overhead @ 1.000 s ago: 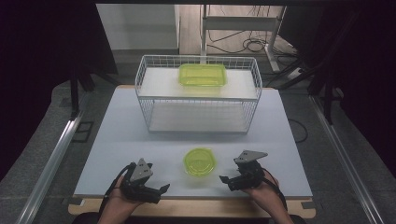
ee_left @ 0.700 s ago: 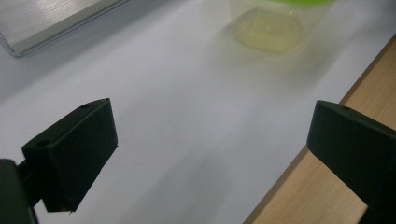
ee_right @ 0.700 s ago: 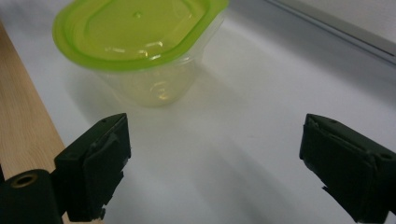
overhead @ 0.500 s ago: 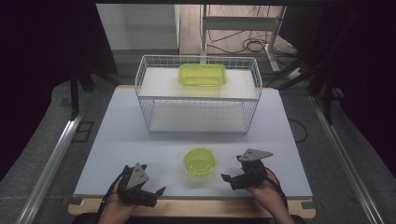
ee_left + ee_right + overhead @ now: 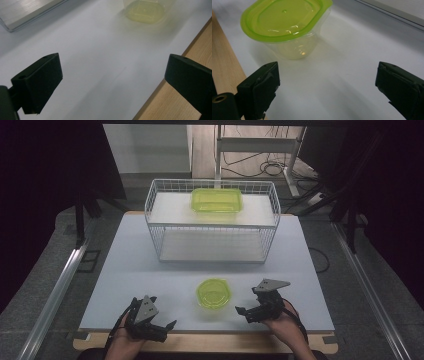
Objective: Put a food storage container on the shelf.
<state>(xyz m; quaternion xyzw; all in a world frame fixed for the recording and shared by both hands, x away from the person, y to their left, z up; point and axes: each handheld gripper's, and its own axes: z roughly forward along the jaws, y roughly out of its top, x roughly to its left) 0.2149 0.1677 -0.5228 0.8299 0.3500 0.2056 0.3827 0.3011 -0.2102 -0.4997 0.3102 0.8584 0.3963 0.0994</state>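
**Both grippers parked at the near edge, round tub untouched between them**

The step in hand looks like the approach to the small round container [image 5: 214, 293], a clear tub with a green lid [image 5: 284, 17] pressed on. It stands on the white table [image 5: 125, 265] close to the near edge, about midway along it, with bare table all round it. The right gripper [image 5: 246, 312] sits just beside it at the near edge, the left gripper [image 5: 167, 327] farther off toward the near left corner. Both have their jaws spread wide with nothing between them; the right gripper's jaws have just been opening.

As a judgement, the next move calls for the right gripper to go forward until the tub stands between its jaws, then close on the wall below the lid rim. The tub is light and smooth, so a skewed grip could tip or push it.

The high view gives the layout: a white wire basket [image 5: 212, 257] stands at the middle of the table toward the far edge, with 1 rectangular green-lidded container [image 5: 216, 200] near its far side. The right gripper view gives the tub's tapered wall and overhanging lid, and the wooden strip [image 5: 224, 72] along the table's near edge. The left gripper view has the tub [image 5: 146, 11] far ahead and blurred.
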